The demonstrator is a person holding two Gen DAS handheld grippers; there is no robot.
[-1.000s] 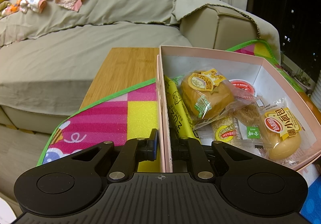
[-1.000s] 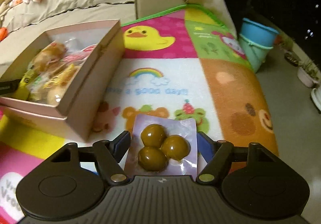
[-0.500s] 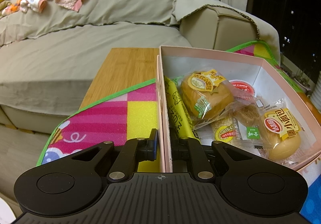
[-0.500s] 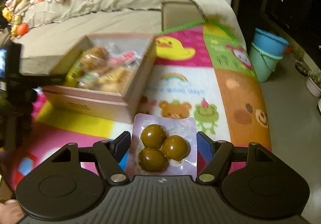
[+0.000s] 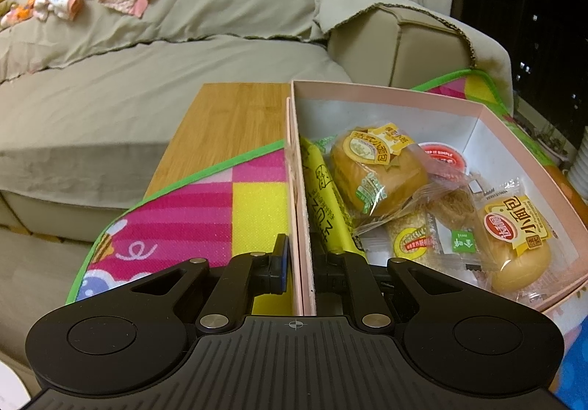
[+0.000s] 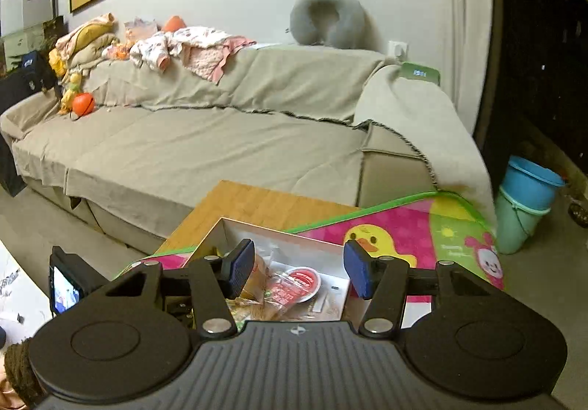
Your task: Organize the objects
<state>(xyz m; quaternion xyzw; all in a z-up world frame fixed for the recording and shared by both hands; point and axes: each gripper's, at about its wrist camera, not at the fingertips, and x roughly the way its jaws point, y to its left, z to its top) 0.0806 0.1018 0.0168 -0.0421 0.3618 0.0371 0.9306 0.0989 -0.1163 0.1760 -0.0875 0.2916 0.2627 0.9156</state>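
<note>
Left gripper (image 5: 299, 263) is clamped on the near-left wall of the pink box (image 5: 386, 91), one finger outside and one inside, pitched down, steadying it on the play mat (image 5: 205, 211).

Progress, as a judgement: mostly packed. Inside, left to right: yellow stick pack (image 5: 323, 200), bun (image 5: 378, 175), red-lid cup (image 5: 443, 158), small sachets, second bun (image 5: 518, 244) at the near right.

Right gripper (image 6: 298, 272) hovers above the box (image 6: 294, 235), pitched down over the red-lid cup (image 6: 303, 281). Its jaws have just been closing but stand partly apart, nothing between the pads (image 6: 242, 265). The purple egg pack isn't visible in either view; can't tell where it landed.

No loose items visible on the mat. What's left can't be told.
</note>
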